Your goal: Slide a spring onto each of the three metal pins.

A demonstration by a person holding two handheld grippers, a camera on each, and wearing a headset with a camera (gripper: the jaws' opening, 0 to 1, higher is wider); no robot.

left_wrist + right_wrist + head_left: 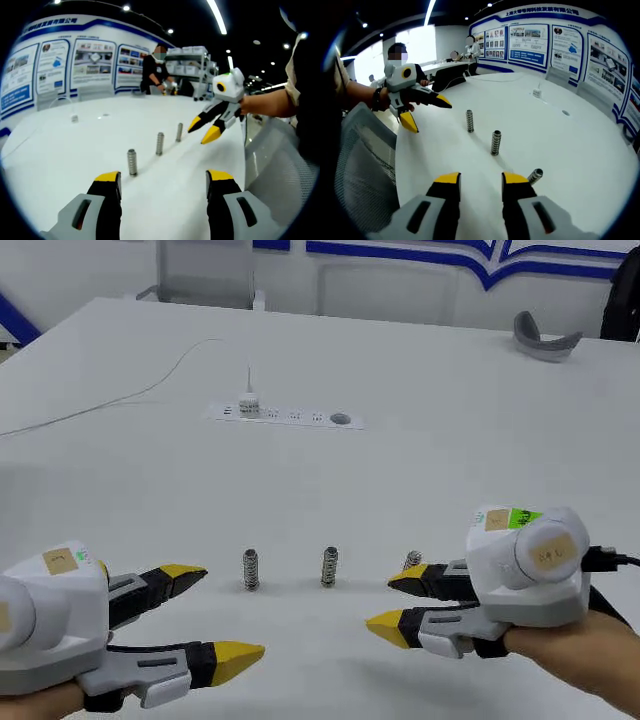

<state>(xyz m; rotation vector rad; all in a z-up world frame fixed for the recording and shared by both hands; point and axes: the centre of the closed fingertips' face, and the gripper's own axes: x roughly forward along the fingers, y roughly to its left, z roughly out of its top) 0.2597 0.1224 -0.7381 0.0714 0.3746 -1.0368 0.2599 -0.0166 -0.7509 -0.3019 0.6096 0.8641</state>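
Three short metal pins stand in a row on the white table [330, 480], each with a coiled spring around it: the left pin [251, 569], the middle pin [330, 567] and the right pin [412, 561]. My left gripper [215, 612] is open and empty, just left of and nearer than the left pin. My right gripper [385, 603] is open and empty, its upper tip close beside the right pin. In the left gripper view the pins [160, 143] lie ahead of the left gripper [164, 177]. In the right gripper view the nearest pin [535, 176] sits right of the right gripper [481, 179].
A white power strip [285, 415] with a plug and a thin cable lies further back on the table. A grey curved object [545, 340] rests at the far right. A chair back [205, 270] stands at the far edge. People [155, 70] are in the background.
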